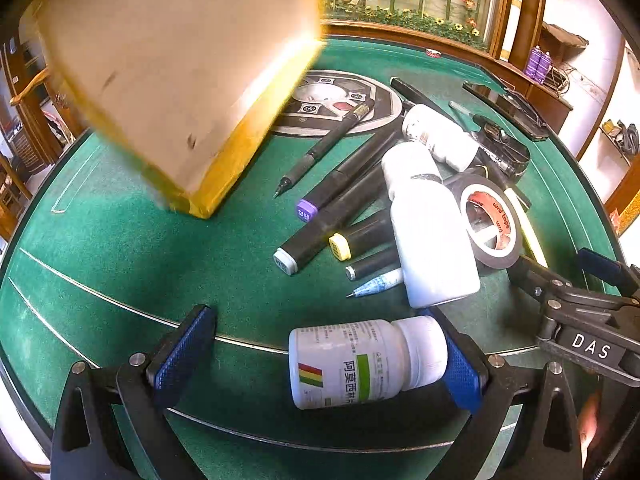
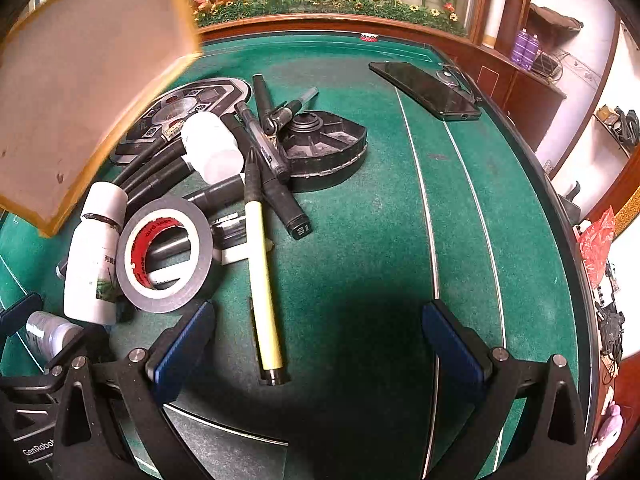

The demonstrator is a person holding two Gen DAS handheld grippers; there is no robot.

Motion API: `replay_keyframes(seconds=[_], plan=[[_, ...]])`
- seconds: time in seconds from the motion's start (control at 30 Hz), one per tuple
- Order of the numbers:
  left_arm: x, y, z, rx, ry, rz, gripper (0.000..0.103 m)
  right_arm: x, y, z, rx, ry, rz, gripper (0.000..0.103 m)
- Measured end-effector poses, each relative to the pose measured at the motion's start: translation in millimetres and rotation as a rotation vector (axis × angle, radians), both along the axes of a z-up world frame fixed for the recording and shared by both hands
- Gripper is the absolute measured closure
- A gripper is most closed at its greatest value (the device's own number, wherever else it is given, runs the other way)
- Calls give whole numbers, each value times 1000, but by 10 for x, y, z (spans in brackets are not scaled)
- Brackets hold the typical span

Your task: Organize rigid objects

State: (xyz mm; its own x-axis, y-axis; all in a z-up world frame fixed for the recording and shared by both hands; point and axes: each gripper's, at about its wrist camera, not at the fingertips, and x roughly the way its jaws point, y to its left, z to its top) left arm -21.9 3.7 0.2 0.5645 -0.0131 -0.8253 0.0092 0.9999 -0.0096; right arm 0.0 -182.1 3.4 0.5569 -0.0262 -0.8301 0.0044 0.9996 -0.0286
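Both pairs of blue-padded fingers (image 1: 182,354) stand spread wide, the left gripper (image 1: 326,354) straddling a labelled white pill bottle (image 1: 366,362) lying on the green table (image 1: 160,248) just nearer than the tape roll (image 1: 490,222), the right gripper (image 2: 320,350) holding nothing beside it.

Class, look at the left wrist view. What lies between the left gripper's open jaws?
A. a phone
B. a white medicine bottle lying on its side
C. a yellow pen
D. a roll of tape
B: the white medicine bottle lies on its side between the left gripper's open jaws, its cap beside the right one.
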Motion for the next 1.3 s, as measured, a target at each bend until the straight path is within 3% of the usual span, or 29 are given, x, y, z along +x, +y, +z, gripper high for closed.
replay_keyframes(seconds=[1.3], plan=[[-29,17,0,1,-1,0,0,5,-1,-5,-2,-1,0,0]])
